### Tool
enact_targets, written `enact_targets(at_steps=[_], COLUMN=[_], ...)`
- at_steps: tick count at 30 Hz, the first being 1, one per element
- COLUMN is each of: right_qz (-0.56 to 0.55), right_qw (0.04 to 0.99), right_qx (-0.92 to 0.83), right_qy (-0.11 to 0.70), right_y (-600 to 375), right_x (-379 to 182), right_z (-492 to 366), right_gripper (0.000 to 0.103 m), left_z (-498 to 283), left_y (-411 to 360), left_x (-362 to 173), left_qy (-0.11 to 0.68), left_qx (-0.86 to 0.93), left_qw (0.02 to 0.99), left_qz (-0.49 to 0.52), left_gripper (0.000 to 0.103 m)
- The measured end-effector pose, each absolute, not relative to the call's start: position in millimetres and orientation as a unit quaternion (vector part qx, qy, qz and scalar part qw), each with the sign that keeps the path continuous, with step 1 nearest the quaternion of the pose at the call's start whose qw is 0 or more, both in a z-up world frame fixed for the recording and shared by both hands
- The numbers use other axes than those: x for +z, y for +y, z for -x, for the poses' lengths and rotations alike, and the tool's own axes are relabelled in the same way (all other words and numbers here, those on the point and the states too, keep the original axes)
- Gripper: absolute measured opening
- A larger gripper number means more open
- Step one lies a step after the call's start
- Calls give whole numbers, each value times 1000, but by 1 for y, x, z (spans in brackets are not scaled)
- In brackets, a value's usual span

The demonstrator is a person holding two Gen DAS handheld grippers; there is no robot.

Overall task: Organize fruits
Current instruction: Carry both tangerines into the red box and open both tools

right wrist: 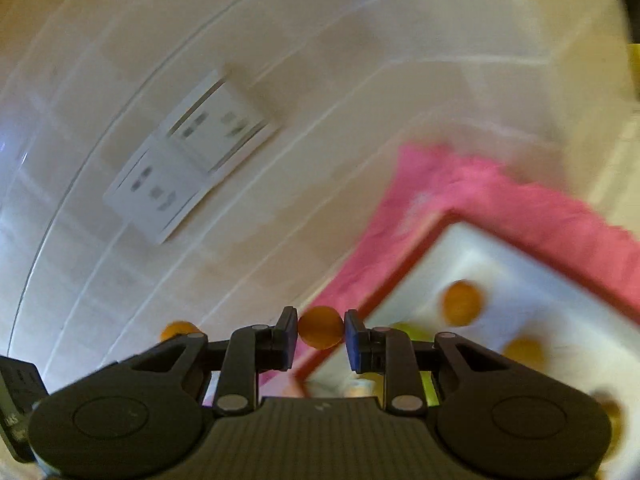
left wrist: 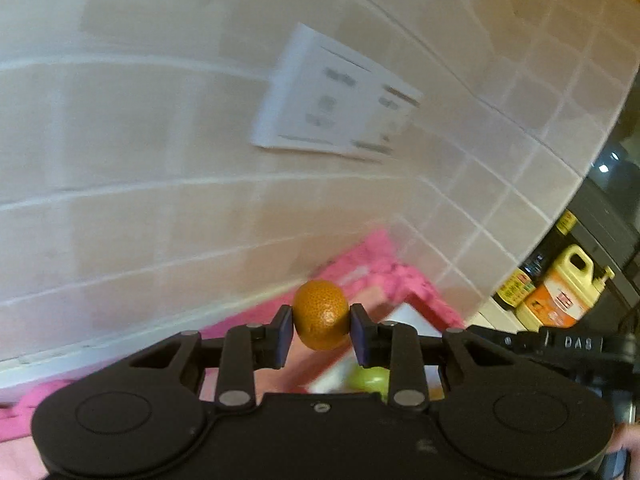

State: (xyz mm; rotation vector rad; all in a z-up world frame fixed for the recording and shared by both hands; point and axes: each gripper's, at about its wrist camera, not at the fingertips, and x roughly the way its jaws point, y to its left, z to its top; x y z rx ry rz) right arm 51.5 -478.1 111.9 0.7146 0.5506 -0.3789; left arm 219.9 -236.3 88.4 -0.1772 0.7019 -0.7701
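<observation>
My left gripper is shut on a small orange fruit, lifted above the pink mat. A green fruit shows below, behind the gripper's right finger. In the right wrist view my right gripper is shut on another small orange fruit, held over the edge of a white tray with a red rim. Two orange fruits lie in that tray, blurred, and a green fruit peeks out beside the right finger. A further orange fruit shows at the left, beside part of the other gripper.
A tiled wall with a white switch plate fills the background in both views. A yellow jug with an orange label and dark bottles stand at the right on the counter. The pink mat lies under the tray.
</observation>
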Motion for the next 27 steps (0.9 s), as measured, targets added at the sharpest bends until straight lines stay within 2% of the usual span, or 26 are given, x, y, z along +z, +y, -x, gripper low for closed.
enact_targets(at_steps=[12, 20, 26, 27], right_qz=[-362, -355, -353, -355], right_qw=[847, 831, 825, 825], right_qx=[-304, -337, -348, -346], right_qy=[245, 265, 273, 271], right_y=[-518, -519, -518, -517], right_x=[85, 61, 52, 53], right_z=[35, 54, 57, 58], right_gripper=[28, 28, 28, 30], left_z=[-204, -199, -194, -193], left_y=[-348, -381, -391, -392], left_x=[63, 29, 20, 20], left_qy=[392, 439, 448, 447], left_qx=[-428, -435, -440, -441], left_qw=[813, 785, 778, 779], left_qz=[38, 23, 10, 8], left_gripper=[35, 35, 36, 36])
